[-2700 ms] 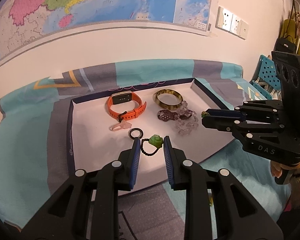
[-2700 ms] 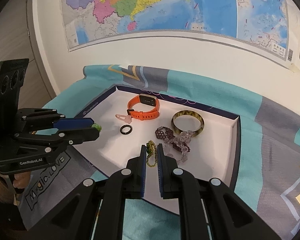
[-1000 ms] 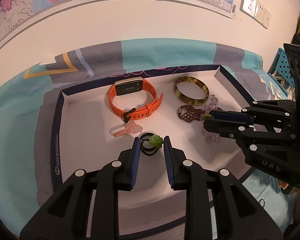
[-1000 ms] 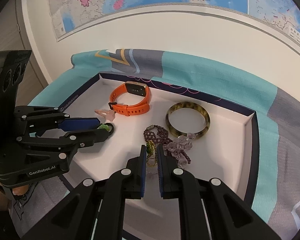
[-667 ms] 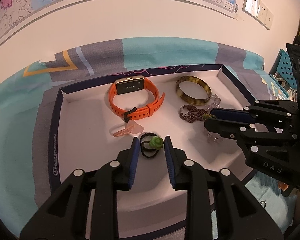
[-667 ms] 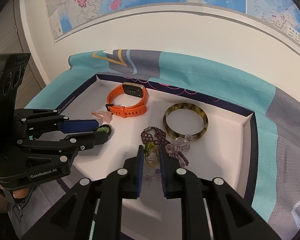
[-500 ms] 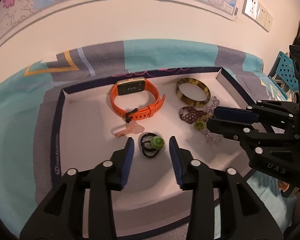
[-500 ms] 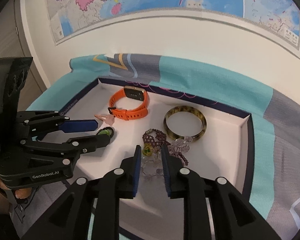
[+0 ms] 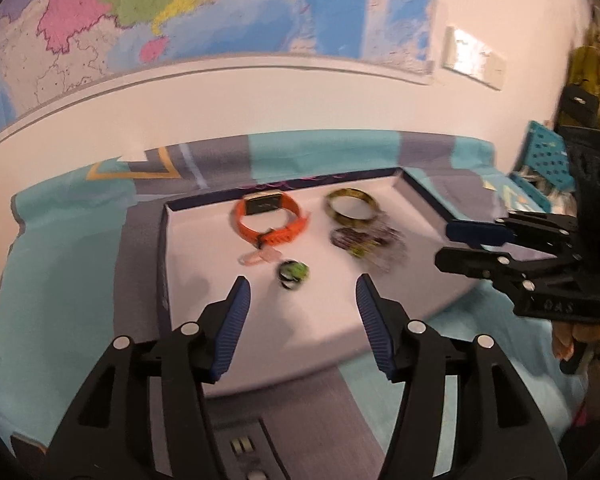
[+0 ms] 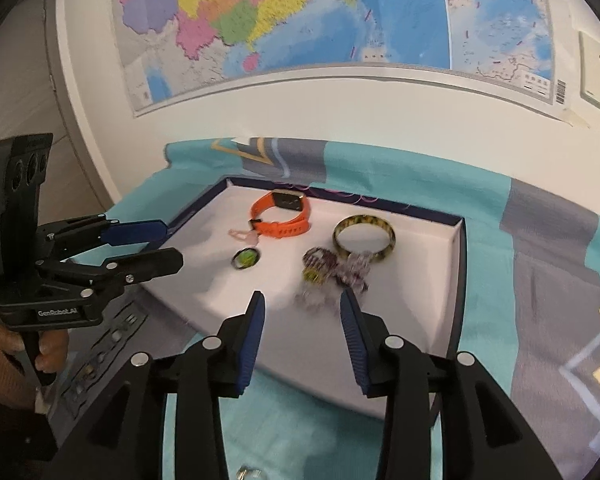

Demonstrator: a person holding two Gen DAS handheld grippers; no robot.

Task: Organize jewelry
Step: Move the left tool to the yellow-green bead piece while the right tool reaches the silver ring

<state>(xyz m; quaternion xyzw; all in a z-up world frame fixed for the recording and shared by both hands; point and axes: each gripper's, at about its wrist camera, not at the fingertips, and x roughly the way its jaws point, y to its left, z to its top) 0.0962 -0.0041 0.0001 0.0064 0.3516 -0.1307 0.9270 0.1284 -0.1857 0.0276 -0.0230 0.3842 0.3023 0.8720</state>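
Jewelry: all of it lies inside the white tray (image 10: 416, 300), none of it held.
Surface: covered by a teal and grey cloth (image 10: 496, 216); the tray rests on it under a wall map (image 10: 300, 12).
Left tool (image 9: 300, 300): tilted downward over the tray's near edge, its jaws just opened wide with nothing between them; a hand (image 10: 40, 354) grips its handle.
Right tool (image 10: 302, 312): angled down at the near edge, its jaws just opened partway and empty.
Orange watch (image 10: 282, 216): at the tray's back.
Amber bangle (image 10: 364, 236): beside the watch.
Bead cluster (image 10: 332, 270): blurred, touching the bangle's near side.
Green charm ring (image 9: 294, 274): ahead of the left tool, apart from its fingers (image 9: 232, 320).
Pink clip (image 9: 258, 258): just beside the ring.
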